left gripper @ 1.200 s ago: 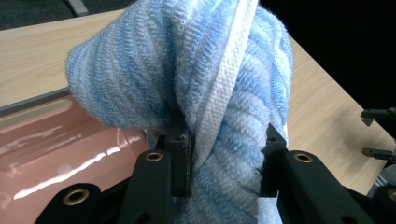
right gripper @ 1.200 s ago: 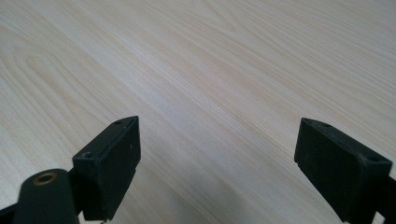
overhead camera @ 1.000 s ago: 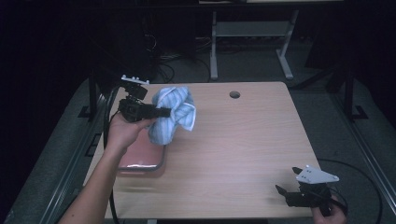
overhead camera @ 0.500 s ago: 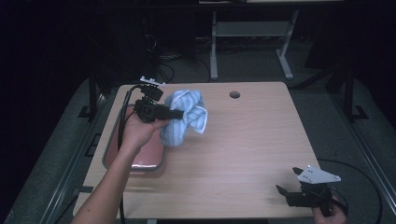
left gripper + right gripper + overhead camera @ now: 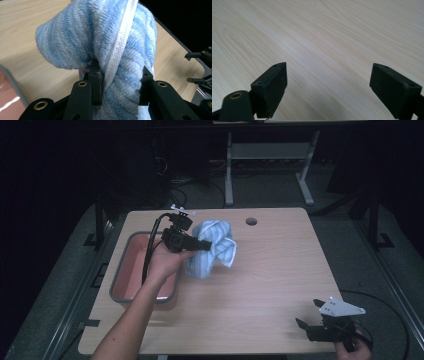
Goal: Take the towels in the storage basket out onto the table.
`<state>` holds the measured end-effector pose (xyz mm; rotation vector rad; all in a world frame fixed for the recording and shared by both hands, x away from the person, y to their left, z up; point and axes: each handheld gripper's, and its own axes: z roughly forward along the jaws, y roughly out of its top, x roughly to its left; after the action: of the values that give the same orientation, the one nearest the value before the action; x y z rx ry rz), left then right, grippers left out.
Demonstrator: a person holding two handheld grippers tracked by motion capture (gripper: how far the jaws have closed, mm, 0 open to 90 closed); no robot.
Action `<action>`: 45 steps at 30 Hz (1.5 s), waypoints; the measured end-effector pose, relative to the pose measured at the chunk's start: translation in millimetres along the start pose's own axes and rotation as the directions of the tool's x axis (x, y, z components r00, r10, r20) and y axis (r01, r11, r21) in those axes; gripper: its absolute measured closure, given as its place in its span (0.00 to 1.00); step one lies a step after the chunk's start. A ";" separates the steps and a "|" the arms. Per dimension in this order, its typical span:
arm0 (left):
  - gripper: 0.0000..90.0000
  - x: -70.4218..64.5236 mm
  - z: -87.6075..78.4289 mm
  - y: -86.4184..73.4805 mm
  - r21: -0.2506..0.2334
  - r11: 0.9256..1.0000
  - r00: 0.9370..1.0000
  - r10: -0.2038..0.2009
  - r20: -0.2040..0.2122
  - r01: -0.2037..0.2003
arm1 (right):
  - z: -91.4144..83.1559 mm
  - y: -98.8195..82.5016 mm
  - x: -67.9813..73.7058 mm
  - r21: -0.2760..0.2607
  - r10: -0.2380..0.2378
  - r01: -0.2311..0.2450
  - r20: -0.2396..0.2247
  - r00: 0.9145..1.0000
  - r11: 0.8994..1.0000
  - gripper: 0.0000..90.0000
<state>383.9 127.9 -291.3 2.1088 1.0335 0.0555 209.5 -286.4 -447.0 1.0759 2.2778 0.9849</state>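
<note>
A light blue and white striped towel (image 5: 212, 247) hangs bunched above the wooden table, right of a pink tray. My left gripper (image 5: 205, 245) is shut on it; in the left gripper view the towel (image 5: 105, 42) bulges up between the two black jaws, with my left gripper (image 5: 120, 87) pinching a thick fold. My right gripper (image 5: 307, 317) rests low at the table's near right corner, held by a hand. In the right gripper view my right gripper (image 5: 328, 82) stands open, its jaws wide apart over bare wood.
A pink tray with a grey rim (image 5: 120, 270) lies at the table's left side, under the left forearm. A round cable hole (image 5: 251, 221) sits near the far edge. The table (image 5: 280, 270) has bare wood across its middle and right. Desk legs and cables stand beyond it.
The left gripper has carried the towel to the right and slightly down, from over the tray's edge to over the bare table. The right gripper has stayed put.
</note>
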 end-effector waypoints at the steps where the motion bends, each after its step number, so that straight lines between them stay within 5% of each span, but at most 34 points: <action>1: 0.73 -0.8 1.8 0.4 0.002 1.000 1.000 -0.004 0.003 0.004 | -0.3 -0.1 -0.2 0.000 0.000 0.000 -0.001 1.000 1.000 0.15; 26: 0.73 -16.0 73.4 4.2 0.086 0.996 0.999 -0.017 0.050 0.013 | -0.5 0.6 -3.9 -0.013 0.007 -0.007 -0.009 1.000 1.000 0.15; 45: 0.73 -23.2 103.8 5.8 0.097 0.995 0.996 -0.027 0.080 0.020 | 6.8 3.6 -1.5 -0.003 -0.011 0.011 -0.016 1.000 1.000 0.15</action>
<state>408.4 45.2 -353.8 2.1661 1.0306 -0.0924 216.4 -283.1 -448.7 1.0563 2.2916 0.9956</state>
